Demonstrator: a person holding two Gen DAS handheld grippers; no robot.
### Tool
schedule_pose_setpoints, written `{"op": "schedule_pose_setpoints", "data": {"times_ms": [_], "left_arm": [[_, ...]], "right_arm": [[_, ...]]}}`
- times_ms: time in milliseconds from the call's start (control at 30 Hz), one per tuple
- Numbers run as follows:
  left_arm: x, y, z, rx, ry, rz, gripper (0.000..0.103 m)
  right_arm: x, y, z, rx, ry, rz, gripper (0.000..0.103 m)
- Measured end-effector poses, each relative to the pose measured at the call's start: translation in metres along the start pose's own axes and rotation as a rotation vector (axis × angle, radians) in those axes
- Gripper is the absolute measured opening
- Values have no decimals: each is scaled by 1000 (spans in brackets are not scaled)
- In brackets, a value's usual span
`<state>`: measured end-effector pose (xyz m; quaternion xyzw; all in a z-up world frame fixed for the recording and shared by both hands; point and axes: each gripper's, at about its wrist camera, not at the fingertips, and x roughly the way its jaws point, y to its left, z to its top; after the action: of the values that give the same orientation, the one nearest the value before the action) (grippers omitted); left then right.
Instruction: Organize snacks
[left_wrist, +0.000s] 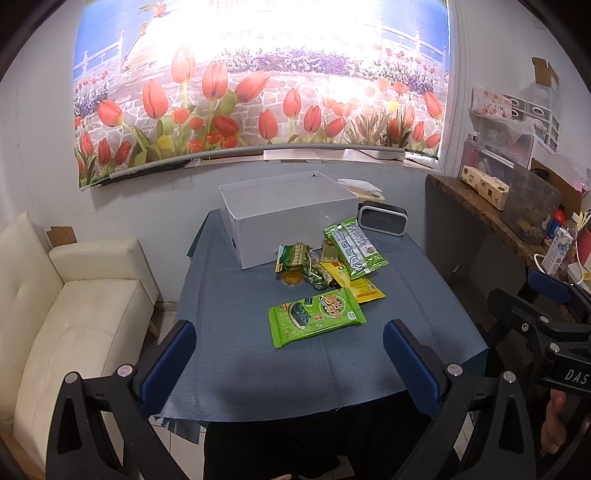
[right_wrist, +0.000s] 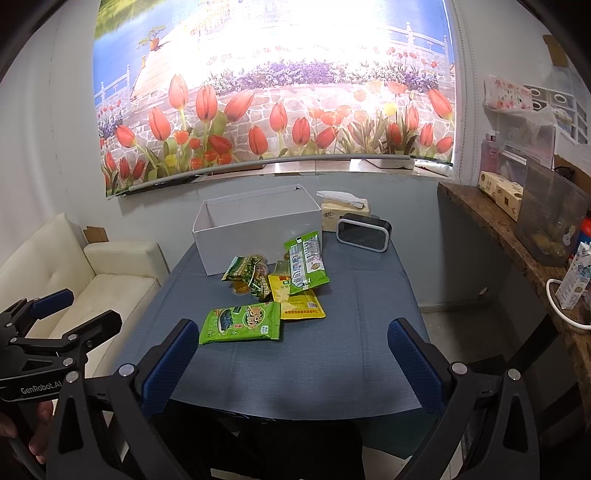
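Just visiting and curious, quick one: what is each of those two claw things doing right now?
Left gripper: open, holding nothing, above the table's near edge.
Right gripper: open, holding nothing too.

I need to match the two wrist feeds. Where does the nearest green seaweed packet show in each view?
Left wrist: the green seaweed packet lies flat just right of centre, on the blue tablecloth, nearest to the camera in the snack pile.
Right wrist: the same packet sits left of centre, closer to the left finger.
Shared landmark: the open white box behind the pile.
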<state>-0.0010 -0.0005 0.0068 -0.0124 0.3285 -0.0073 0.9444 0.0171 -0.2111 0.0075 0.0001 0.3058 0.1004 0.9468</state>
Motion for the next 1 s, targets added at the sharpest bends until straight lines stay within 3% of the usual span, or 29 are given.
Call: {"op": "schedule_pose_setpoints", "data": {"times_ms": [1000], "left_arm": [[1, -3, -1, 16, -2, 12, 103]], "right_arm": [[2, -6, -2, 17, 11, 16, 103]]}}
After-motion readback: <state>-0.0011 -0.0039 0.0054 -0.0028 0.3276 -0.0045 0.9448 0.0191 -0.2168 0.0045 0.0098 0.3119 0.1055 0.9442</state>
